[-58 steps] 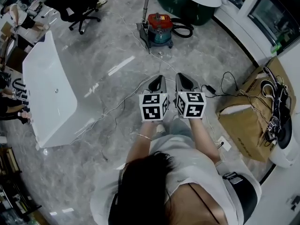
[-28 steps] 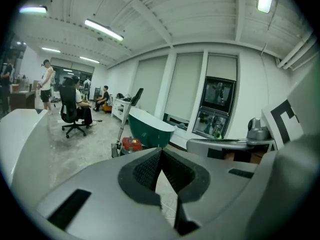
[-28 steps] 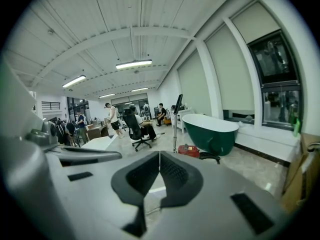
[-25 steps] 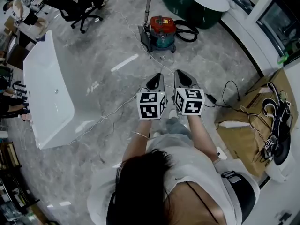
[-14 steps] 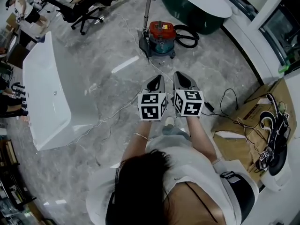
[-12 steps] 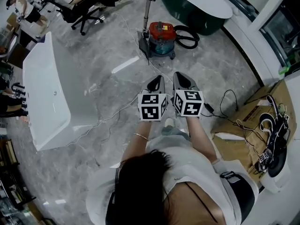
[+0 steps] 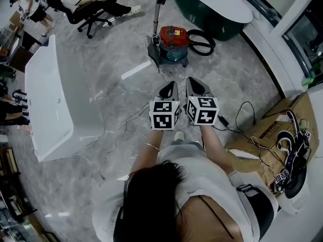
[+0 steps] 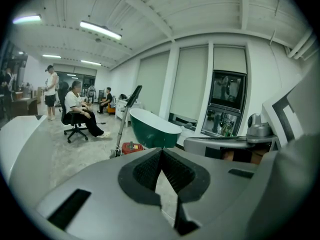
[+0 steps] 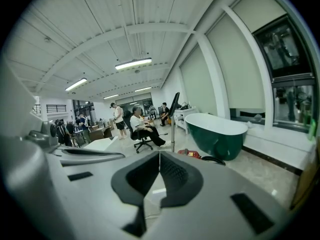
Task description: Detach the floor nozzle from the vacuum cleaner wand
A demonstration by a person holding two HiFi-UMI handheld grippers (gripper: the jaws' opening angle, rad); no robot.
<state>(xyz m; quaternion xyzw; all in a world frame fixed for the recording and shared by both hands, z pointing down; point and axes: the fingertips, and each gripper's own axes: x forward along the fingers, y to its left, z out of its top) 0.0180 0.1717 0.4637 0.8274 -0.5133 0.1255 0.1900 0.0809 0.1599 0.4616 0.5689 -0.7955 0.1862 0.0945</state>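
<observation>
Both shut and empty: left gripper (image 7: 169, 86) and right gripper (image 7: 193, 83) are aiming at the floor nozzle (image 7: 153, 48) — well apart (likely pre-grasp).

Your right gripper (image 9: 159, 156) holds its jaws pressed together; beyond them stand the red vacuum cleaner (image 9: 190, 154), its upright wand (image 9: 173, 129) and a green bathtub (image 9: 217, 131).

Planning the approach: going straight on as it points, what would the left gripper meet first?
The left gripper would likely meet bare floor before the red vacuum cleaner; depth is unclear.
</observation>
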